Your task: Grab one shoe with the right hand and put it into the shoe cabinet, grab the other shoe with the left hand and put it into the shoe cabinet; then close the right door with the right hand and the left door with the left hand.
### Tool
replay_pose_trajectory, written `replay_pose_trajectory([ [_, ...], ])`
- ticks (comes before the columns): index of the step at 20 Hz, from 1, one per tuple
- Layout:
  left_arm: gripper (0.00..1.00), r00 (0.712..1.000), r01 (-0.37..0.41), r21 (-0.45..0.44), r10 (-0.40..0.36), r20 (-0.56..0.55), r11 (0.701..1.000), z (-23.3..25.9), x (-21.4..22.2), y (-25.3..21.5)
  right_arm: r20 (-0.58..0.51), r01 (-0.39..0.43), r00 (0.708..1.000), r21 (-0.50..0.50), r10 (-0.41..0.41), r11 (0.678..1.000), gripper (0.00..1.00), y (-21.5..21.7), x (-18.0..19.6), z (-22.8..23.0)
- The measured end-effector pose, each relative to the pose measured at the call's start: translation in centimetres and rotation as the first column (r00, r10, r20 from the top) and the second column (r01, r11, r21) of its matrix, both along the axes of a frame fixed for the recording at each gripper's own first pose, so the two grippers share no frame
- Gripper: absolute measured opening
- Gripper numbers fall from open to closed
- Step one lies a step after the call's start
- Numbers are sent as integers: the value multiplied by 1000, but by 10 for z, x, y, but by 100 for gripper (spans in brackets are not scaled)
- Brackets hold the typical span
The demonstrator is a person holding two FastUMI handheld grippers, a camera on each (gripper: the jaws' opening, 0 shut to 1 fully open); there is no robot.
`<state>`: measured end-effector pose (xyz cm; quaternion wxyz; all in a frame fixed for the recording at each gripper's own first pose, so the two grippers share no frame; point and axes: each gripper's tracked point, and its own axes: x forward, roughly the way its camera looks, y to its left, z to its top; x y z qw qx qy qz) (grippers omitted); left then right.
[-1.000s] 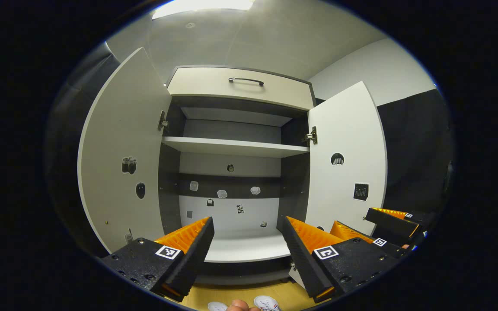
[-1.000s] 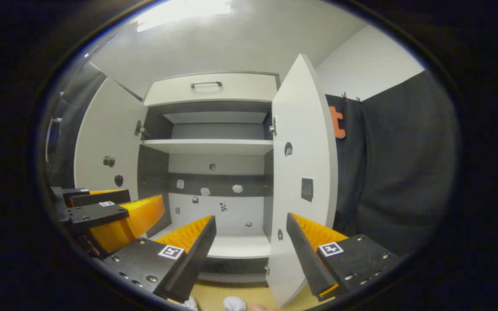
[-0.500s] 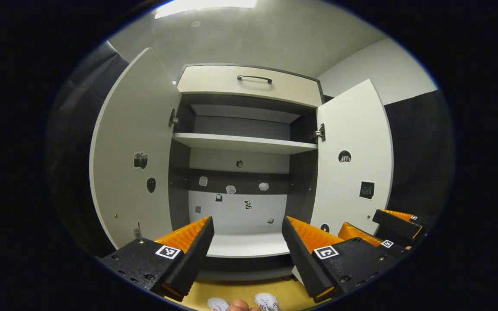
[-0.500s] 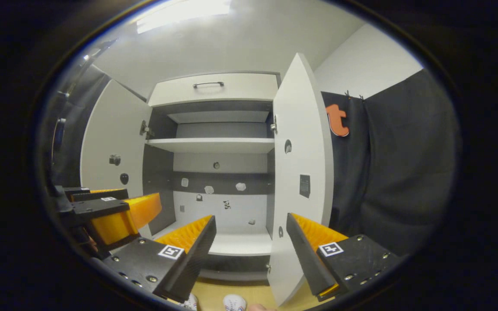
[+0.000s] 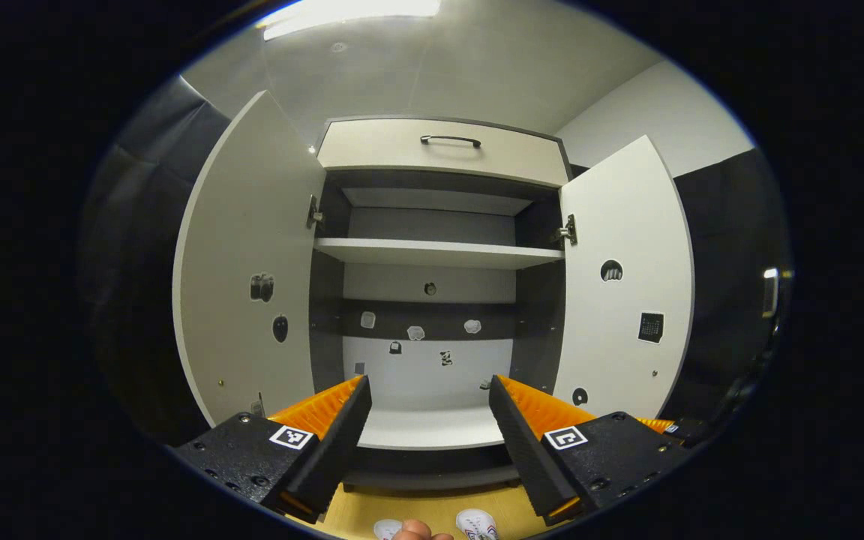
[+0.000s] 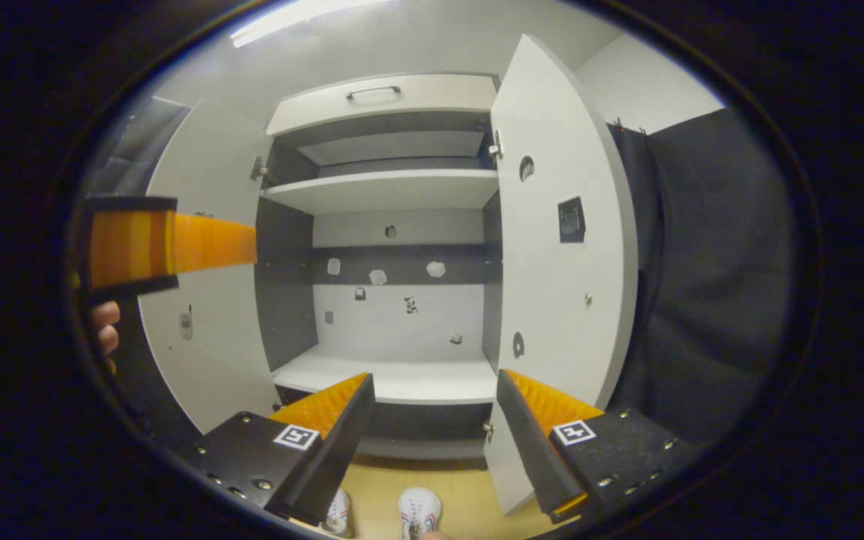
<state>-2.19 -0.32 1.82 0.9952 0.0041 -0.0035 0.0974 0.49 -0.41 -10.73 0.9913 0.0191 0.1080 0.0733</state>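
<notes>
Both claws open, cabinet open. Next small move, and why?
Probably lower the right claw toward the white shoes on the floor. Both doors stand open, the bottom shelf lies bare, and neither claw holds anything, so the first grab comes next.

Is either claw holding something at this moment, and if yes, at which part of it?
Nothing is held. The left claw and the right claw are both open with an empty gap, facing the open shoe cabinet.

You face a shoe cabinet (image 5: 432,255) of smooth, matt white board with dark matt inner walls. Its hinges (image 5: 568,229) and drawer handle (image 5: 450,139) look like metal. The floor (image 6: 462,495) below you looks like pale wood, and the booth wall (image 6: 709,277) is dull cloth.
</notes>
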Motion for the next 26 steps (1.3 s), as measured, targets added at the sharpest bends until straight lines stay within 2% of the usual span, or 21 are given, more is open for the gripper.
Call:
replay_pose_trajectory([
  [1, 96, 1000, -5, 2, 5, 3, 1000, 1, -1, 3, -26, -6, 1000, 2, 6, 1000, 98, 2, 1, -15],
  [5, 96, 999, -38, 7, 38, 17, 999, 8, -4, 18, -136, -44, 990, 24, 47, 999, 98, 17, -1, -82],
  [6, 93, 999, -50, 10, 50, 21, 999, 9, -5, 23, -166, -52, 984, 31, 57, 998, 98, 20, -2, -100],
  [7, 96, 998, -59, 12, 59, 24, 998, 12, -6, 28, -200, -60, 978, 39, 66, 997, 98, 24, -5, -119],
  [8, 96, 997, -68, 13, 68, 27, 998, 13, -7, 32, -236, -64, 969, 38, 72, 997, 93, 26, -7, -138],
  [10, 96, 996, -87, 16, 86, 35, 996, 15, -8, 42, -293, -84, 952, 30, 89, 996, 91, 32, -11, -174],
  [12, 96, 994, -103, 19, 103, 39, 994, 17, -8, 50, -350, -104, 931, 19, 104, 994, 82, 37, -17, -209],
  [14, 92, 993, -116, 22, 115, 42, 993, 18, -9, 56, -412, -129, 903, 10, 122, 992, 81, 42, -25, -246],
  [16, 96, 991, -127, 24, 126, 43, 992, 19, -8, 63, -473, -151, 871, 2, 134, 989, 73, 45, -34, -282],
  [18, 92, 989, -140, 26, 139, 43, 990, 20, -9, 70, -532, -183, 834, -14, 148, 983, 72, 50, -46, -319],
  [19, 96, 989, -146, 28, 145, 43, 989, 20, -9, 73, -559, -203, 815, -25, 155, 979, 72, 52, -53, -335],
  [21, 96, 987, -157, 34, 156, 41, 987, 20, -7, 79, -614, -232, 771, -22, 170, 972, 72, 56, -65, -364],
  [22, 92, 986, -162, 38, 160, 40, 986, 19, -7, 81, -637, -240, 750, -12, 178, 971, 70, 59, -70, -376],
  [23, 96, 985, -167, 42, 165, 40, 985, 19, -6, 84, -659, -244, 731, -8, 179, 970, 72, 61, -73, -387],
  [26, 96, 984, -177, 45, 176, 37, 983, 17, -3, 90, -714, -262, 679, -16, 173, 965, 72, 63, -81, -416],
])
